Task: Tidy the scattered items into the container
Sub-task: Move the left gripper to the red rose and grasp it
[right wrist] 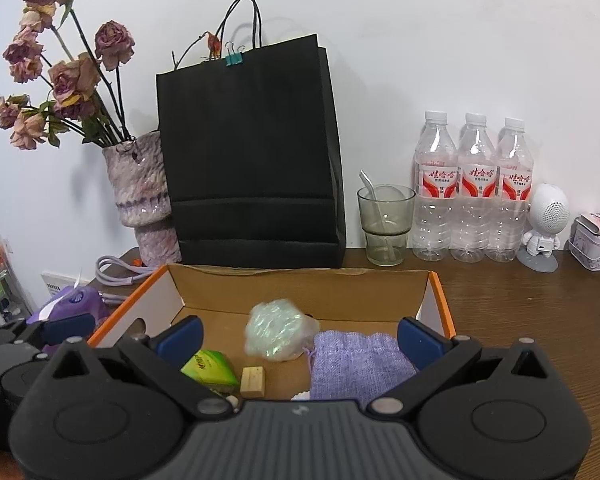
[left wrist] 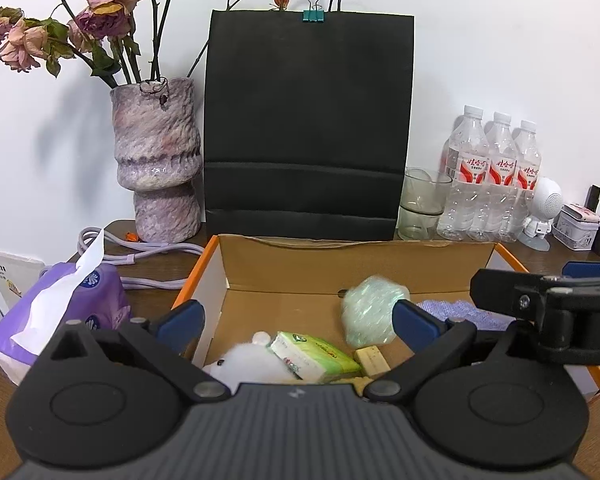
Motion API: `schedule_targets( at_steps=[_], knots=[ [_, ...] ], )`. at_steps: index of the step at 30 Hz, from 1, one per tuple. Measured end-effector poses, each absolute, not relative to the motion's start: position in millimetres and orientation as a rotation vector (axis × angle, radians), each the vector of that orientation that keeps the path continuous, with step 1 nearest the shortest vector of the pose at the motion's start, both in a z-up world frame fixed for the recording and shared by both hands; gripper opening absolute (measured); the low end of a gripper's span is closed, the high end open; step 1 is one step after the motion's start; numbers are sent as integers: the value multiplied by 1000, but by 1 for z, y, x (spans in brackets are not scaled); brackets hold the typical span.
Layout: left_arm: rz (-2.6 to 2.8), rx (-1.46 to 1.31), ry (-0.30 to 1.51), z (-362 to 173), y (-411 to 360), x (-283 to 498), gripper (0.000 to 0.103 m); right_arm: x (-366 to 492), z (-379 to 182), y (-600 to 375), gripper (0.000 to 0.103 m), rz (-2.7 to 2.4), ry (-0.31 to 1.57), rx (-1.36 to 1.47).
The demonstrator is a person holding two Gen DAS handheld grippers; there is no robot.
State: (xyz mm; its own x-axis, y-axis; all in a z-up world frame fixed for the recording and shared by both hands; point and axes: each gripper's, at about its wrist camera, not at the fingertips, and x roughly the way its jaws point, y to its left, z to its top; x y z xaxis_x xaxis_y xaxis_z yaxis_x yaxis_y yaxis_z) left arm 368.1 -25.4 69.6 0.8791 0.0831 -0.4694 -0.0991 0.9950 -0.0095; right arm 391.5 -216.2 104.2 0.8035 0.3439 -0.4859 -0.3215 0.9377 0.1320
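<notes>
Both tools, left (left wrist: 296, 320) and right (right wrist: 300, 338), gape wide, holding nothing, seemingly above the cardboard box (right wrist: 300, 280).

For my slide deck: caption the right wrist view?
Open hand-held gripper above cardboard box holding purple pouch, green packet, wooden block.

We see a raw brown cardboard box (right wrist: 300, 284), matt inside, its outer walls smooth white with orange edging. In it, at the centre of the right wrist view, lie a crinkly iridescent plastic-wrapped bundle (right wrist: 278, 334), a purple knitted cloth pouch (right wrist: 356, 364), a glossy green packet (right wrist: 210, 368) and a pale wooden block (right wrist: 253, 381). Behind stand a matt black paper bag (right wrist: 248, 152), a rough glazed vase (right wrist: 140, 196) at left, and clear plastic bottles (right wrist: 474, 188) at right on the wood-grain table (right wrist: 540, 312).
</notes>
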Motion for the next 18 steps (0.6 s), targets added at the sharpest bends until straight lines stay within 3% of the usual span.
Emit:
schedule_targets(
  at_steps=[18],
  knots=[
    [75, -80, 420, 89, -24, 298, 103, 326, 123, -243, 103, 358, 443, 69]
  ],
)
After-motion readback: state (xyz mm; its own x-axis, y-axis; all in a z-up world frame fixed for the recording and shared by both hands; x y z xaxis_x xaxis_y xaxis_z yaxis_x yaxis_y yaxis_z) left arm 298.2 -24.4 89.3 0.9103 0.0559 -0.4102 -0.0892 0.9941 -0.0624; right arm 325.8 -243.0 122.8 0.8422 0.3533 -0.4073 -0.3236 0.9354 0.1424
